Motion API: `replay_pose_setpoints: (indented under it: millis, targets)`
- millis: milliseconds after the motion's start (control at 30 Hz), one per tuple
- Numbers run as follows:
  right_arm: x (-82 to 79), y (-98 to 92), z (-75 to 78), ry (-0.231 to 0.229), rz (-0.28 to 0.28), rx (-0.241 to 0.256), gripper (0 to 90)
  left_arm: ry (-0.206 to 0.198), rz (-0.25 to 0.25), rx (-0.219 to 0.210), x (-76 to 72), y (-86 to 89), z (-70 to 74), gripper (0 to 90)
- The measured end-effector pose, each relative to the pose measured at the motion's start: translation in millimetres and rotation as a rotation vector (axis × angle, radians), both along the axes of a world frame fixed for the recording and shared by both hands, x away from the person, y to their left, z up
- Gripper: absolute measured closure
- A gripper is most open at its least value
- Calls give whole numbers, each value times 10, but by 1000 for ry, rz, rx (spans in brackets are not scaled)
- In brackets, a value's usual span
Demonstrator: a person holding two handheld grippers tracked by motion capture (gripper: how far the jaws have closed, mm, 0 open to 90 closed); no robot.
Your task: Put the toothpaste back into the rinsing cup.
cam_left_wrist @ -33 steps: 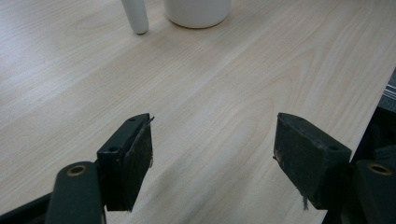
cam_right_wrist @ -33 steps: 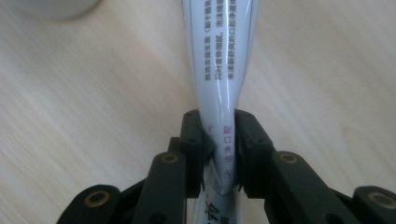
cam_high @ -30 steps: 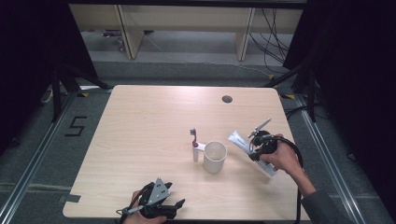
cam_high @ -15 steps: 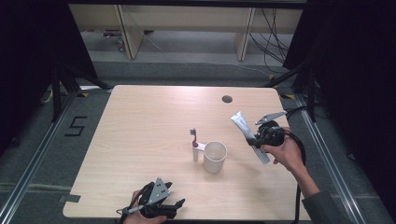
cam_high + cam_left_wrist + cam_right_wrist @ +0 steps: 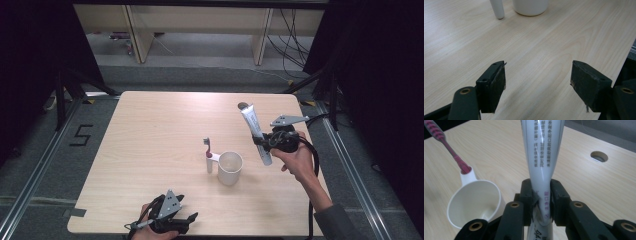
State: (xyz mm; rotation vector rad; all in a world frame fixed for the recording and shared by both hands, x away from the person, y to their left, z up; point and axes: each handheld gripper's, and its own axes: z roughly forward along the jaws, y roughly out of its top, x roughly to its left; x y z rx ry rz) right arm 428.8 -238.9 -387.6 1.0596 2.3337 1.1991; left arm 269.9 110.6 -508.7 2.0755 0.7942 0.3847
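My right gripper (image 5: pixel 265 142) is shut on a white toothpaste tube (image 5: pixel 255 130), held up off the table and leaning up and to the left. In the right gripper view the jaws pinch the toothpaste tube (image 5: pixel 541 157) near its lower end. A white cup (image 5: pixel 230 168) stands mid-table, left of that gripper. A pink toothbrush (image 5: pixel 207 148) stands in the holder on the cup's left side. The cup (image 5: pixel 475 203) and toothbrush (image 5: pixel 447 146) appear at left in the right gripper view. My left gripper (image 5: pixel 186 220) rests open at the table's near edge, nothing between its fingers (image 5: pixel 492 87).
A dark round cable hole (image 5: pixel 599 156) lies in the light wooden table (image 5: pixel 150 130) at its back right. The table's near edge (image 5: pixel 627 53) runs close by the left gripper. Shelving and cables stand on the floor beyond the table.
The right gripper has lifted the toothpaste tube higher and swung it more upright. The left gripper has stayed still.
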Motion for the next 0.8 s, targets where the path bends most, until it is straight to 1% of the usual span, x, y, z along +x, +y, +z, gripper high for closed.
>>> replay_pose_setpoints:
  millis: [33, 67, 100, 133, 167, 200, 233, 300, 367, 400, 433, 467, 500, 533, 567, 667, 700, 733, 767, 800]
  targets:
    - [-6, 32, 24, -24, 9, 2, 749, 1, -6, 5, -1, 6, -1, 279]
    - [-6, 32, 24, -24, 9, 2, 749, 1, -6, 5, -1, 6, -1, 279]
    - [-15, 73, 45, -29, 14, 34, 749, -2, -2, -10, -1, -1, 0, 279]
    - [-30, 93, 62, -26, 0, 55, 749, -2, -2, -10, -1, -1, 0, 279]
    - [-30, 93, 62, -26, 0, 55, 749, 2, -1, -16, 0, -3, -1, 279]
    - [-25, 113, 65, -38, 8, 79, 749, 1, 2, -15, -4, -3, -3, 279]
    - [-40, 150, 98, -61, 18, 98, 749, 2, 0, -16, -5, -3, -4, 279]
    - [-47, 166, 120, -60, 26, 101, 749, 1, 2, -16, -3, -4, -2, 279]
    - [-74, 218, 164, -86, 24, 124, 750, 0, -3, -4, -2, 0, -1, 279]
    - [-74, 218, 164, -86, 24, 124, 750, 0, -3, -4, -2, 0, -1, 279]
    - [-94, 263, 185, -72, 38, 150, 750, 1, -5, -1, -1, 2, -1, 279]
    - [-94, 263, 185, -72, 38, 150, 750, 1, -5, -1, -1, 2, -1, 278]
    - [-84, 274, 190, -93, 52, 144, 750, -1, -1, -1, 0, 0, 0, 278]
    - [-90, 317, 193, -98, 59, 162, 750, 0, -1, -4, 0, -1, -2, 277]
    - [-98, 343, 194, -86, 59, 176, 750, 0, -3, -4, -2, 0, -2, 276]
    - [-103, 385, 195, -86, 72, 189, 750, 0, 3, -15, -3, -5, -3, 273]
    - [-115, 433, 195, -97, 77, 202, 750, 1, 1, 4, 6, 6, 1, 268]
    - [-115, 433, 195, -97, 77, 202, 750, 1, 1, 4, 6, 6, 1, 264]
    - [-121, 475, 190, -87, 91, 203, 749, 2, 10, -15, -2, -7, -9, 261]
    - [-121, 475, 190, -87, 91, 203, 749, 3, 9, -15, -4, -7, -10, 261]
